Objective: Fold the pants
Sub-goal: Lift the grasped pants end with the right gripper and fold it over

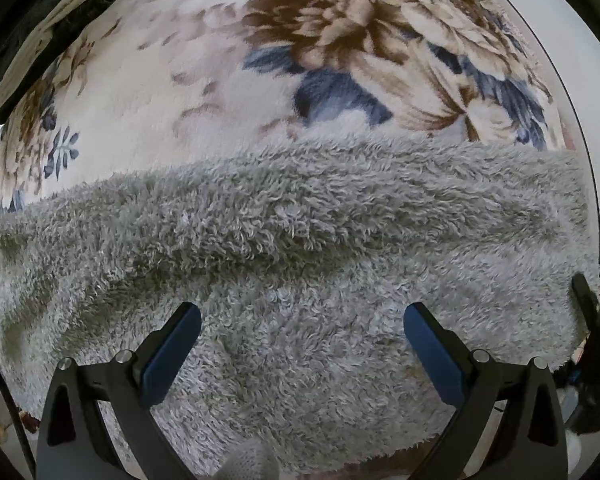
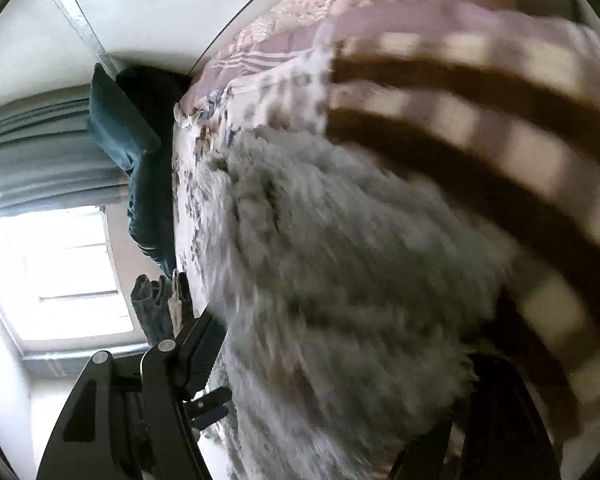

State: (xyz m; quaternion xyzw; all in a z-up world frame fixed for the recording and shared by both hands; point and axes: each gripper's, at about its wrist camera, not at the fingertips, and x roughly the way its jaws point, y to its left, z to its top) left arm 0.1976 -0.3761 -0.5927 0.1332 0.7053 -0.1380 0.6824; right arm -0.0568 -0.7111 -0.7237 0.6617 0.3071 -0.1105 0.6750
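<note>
The pants (image 1: 300,232) are grey and fluffy and lie in a folded band across the floral blanket (image 1: 172,92). My left gripper (image 1: 302,332) hovers just above their near part, its blue-padded jaws wide apart and empty. In the right wrist view the pants (image 2: 340,272) fill the middle, blurred by motion. My right gripper (image 2: 340,356) has its jaws wide apart, with the fluffy fabric lying between them; the right finger is mostly hidden behind the cloth. The other gripper's black tip (image 1: 584,296) shows at the pants' right edge.
A striped brown and cream blanket (image 2: 480,120) and a pink quilt (image 2: 300,8) lie beyond the pants. Dark teal clothing (image 2: 132,128) hangs at the bed's edge near a bright window (image 2: 52,272). Dark fabric (image 1: 40,20) sits at the far left corner.
</note>
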